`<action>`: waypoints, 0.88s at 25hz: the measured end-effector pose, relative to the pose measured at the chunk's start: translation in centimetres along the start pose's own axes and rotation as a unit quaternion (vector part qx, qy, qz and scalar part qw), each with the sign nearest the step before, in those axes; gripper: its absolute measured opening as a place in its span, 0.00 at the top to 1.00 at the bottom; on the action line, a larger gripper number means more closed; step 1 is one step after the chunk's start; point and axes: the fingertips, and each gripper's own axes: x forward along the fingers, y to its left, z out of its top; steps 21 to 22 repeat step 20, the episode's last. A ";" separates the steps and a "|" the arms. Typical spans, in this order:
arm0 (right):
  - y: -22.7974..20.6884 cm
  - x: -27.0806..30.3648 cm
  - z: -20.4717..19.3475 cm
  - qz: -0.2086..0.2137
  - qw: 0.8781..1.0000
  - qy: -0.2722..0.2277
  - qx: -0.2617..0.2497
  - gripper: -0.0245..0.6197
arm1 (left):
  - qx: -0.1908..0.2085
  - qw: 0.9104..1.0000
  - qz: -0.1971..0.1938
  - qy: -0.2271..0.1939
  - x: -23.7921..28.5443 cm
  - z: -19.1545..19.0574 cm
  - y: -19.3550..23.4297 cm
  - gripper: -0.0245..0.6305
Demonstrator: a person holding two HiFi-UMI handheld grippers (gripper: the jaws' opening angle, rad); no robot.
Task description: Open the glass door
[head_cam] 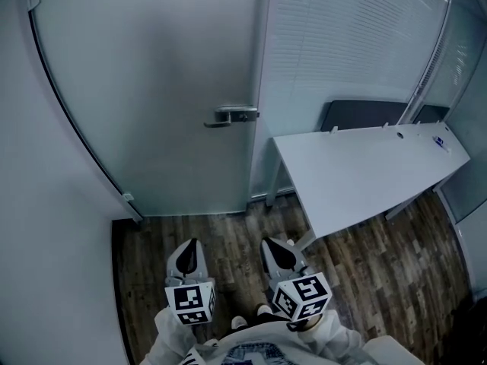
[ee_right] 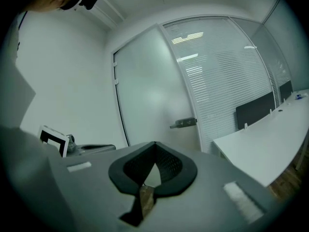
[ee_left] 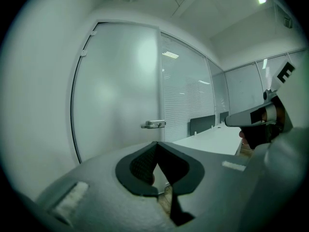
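A frosted glass door [head_cam: 152, 90] stands closed ahead, with a metal lever handle [head_cam: 230, 116] at its right edge. My left gripper [head_cam: 189, 248] and right gripper [head_cam: 274, 248] are held side by side low in the head view, above the floor and well short of the door, both pointing toward it. In the left gripper view the tips of the left gripper [ee_left: 155, 143] meet with nothing between them, and the handle [ee_left: 153, 124] shows far beyond them. The right gripper [ee_right: 154, 143] is likewise shut and empty, with the handle [ee_right: 183, 123] up and to its right.
A white desk [head_cam: 365, 166] juts out at the right, close to the door's handle side, with a dark panel [head_cam: 365, 114] behind it. A glass partition with blinds [head_cam: 342, 36] adjoins the door. A white wall [head_cam: 46, 242] runs along the left. The floor [head_cam: 380, 272] is dark wood.
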 end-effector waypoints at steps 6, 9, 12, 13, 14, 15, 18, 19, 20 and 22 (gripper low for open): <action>0.4 -2.0 -0.7 0.009 1.000 0.008 0.002 0.96 | 0.015 1.000 0.006 0.003 -2.2 -0.5 -1.7 0.96; 0.1 -3.2 -0.2 0.010 1.000 0.002 0.002 0.96 | 0.023 1.000 0.002 -0.005 -2.4 -0.1 -3.2 0.96; -1.0 -4.6 -0.5 0.006 1.000 0.001 0.005 0.96 | 0.035 0.999 -0.001 -0.010 -2.8 0.1 -5.0 0.96; -1.4 -4.9 -0.6 0.004 1.000 0.002 0.006 0.96 | 0.036 0.999 -0.001 -0.012 -2.9 0.2 -5.6 0.96; -1.8 -5.2 -0.7 0.003 1.000 0.002 0.007 0.96 | 0.036 0.999 -0.002 -0.014 -3.1 0.4 -6.0 0.96; -2.1 -5.4 -0.7 0.002 1.000 0.001 0.008 0.96 | 0.034 0.999 -0.003 -0.015 -3.2 0.5 -6.4 0.96; -2.5 -5.8 -0.6 0.003 1.000 -0.001 0.010 0.96 | 0.029 1.000 -0.003 -0.012 -3.4 0.3 -7.1 0.96; -2.6 -5.9 -0.6 0.004 1.000 -0.001 0.010 0.96 | 0.028 1.000 -0.003 -0.010 -3.4 0.2 -7.3 0.96; -2.7 -6.0 -0.7 0.005 1.000 -0.001 0.010 0.96 | 0.027 1.000 -0.003 -0.008 -3.4 0.1 -7.5 0.96; -2.7 -6.0 -0.7 0.005 1.000 -0.001 0.010 0.96 | 0.027 1.000 -0.003 -0.008 -3.4 0.1 -7.5 0.96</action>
